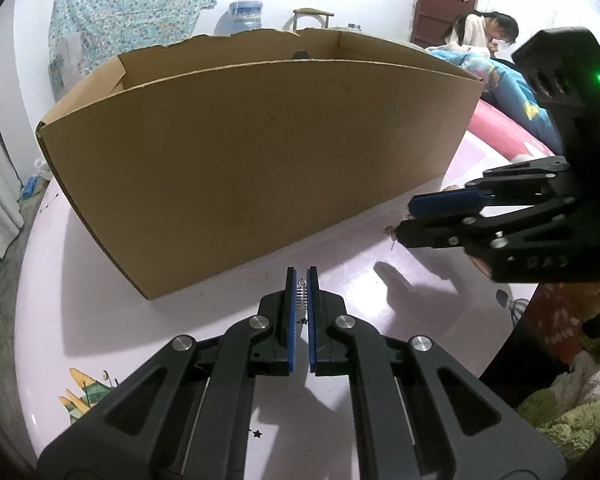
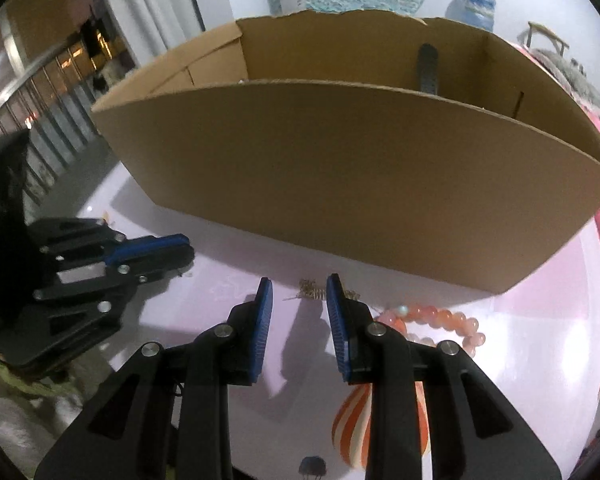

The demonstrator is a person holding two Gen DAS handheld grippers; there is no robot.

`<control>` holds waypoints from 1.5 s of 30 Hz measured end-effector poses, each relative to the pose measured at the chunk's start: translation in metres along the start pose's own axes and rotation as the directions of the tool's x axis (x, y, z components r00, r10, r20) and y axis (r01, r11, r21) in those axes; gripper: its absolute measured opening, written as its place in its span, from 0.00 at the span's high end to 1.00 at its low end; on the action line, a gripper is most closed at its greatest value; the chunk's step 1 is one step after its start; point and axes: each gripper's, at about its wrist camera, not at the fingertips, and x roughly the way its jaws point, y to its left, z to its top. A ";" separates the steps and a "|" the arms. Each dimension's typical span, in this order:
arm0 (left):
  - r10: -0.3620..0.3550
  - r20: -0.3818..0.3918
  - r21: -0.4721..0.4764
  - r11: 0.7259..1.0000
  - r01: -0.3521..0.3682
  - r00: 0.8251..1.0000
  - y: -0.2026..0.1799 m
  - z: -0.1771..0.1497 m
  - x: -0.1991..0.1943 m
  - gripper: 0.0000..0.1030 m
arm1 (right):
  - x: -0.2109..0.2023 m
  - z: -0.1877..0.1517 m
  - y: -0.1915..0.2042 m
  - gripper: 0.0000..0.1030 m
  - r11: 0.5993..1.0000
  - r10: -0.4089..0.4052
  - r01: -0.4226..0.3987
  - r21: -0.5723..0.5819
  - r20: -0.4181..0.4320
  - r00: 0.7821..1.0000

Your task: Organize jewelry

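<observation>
Left claw pinched on a small silver clasp before the cardboard box; right claw part-open, empty, above a gold chain.

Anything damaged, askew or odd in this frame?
Yes: the cardboard box has a ragged, torn far rim instead of a clean edge. A dark strap-like item leans inside against its back wall. Nothing looks spilled.

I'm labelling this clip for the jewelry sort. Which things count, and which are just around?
Job:
- small silver clip-like piece in the shut left gripper
- gold chain ahead of the open right gripper
- pink bead bracelet
- open brown cardboard box

Around:
- blue water jug
- patterned teal cloth
</observation>
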 end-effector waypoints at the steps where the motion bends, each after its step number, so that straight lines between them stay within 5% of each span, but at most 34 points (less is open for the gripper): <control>1: 0.000 0.000 -0.001 1.000 0.000 1.000 0.000 -0.001 0.000 0.96 | 0.003 0.001 -0.001 0.73 1.000 -0.012 0.012 -0.015 0.000 1.000; 13: -0.001 -0.012 -0.010 1.000 0.000 1.000 0.002 -0.005 0.003 0.96 | 0.008 0.000 0.005 0.97 0.995 -0.058 0.059 -0.078 0.013 0.998; 25: -0.006 0.002 -0.022 1.000 0.006 1.000 0.004 -0.005 -0.002 0.96 | -0.040 0.008 -0.043 0.97 0.962 0.131 -0.165 0.217 0.161 0.978; 31: 0.000 0.007 -0.021 1.000 0.000 1.000 0.004 -0.006 -0.005 0.96 | -0.047 0.005 -0.042 0.97 0.951 0.174 -0.208 0.231 0.159 0.972; 33: 0.001 0.004 -0.023 1.000 -0.001 1.000 0.004 -0.007 -0.004 0.96 | -0.041 0.004 -0.036 0.94 0.958 0.156 -0.182 0.219 0.131 0.979; 36: 0.003 0.002 -0.027 1.000 -0.003 1.000 0.004 -0.010 -0.003 0.96 | -0.029 -0.001 -0.027 0.67 0.973 0.124 -0.136 0.185 0.076 0.989; 45: 0.003 -0.006 -0.029 1.000 -0.003 1.000 0.007 -0.012 -0.001 0.96 | 0.006 -0.003 -0.005 0.64 1.000 0.000 0.001 0.030 -0.015 1.000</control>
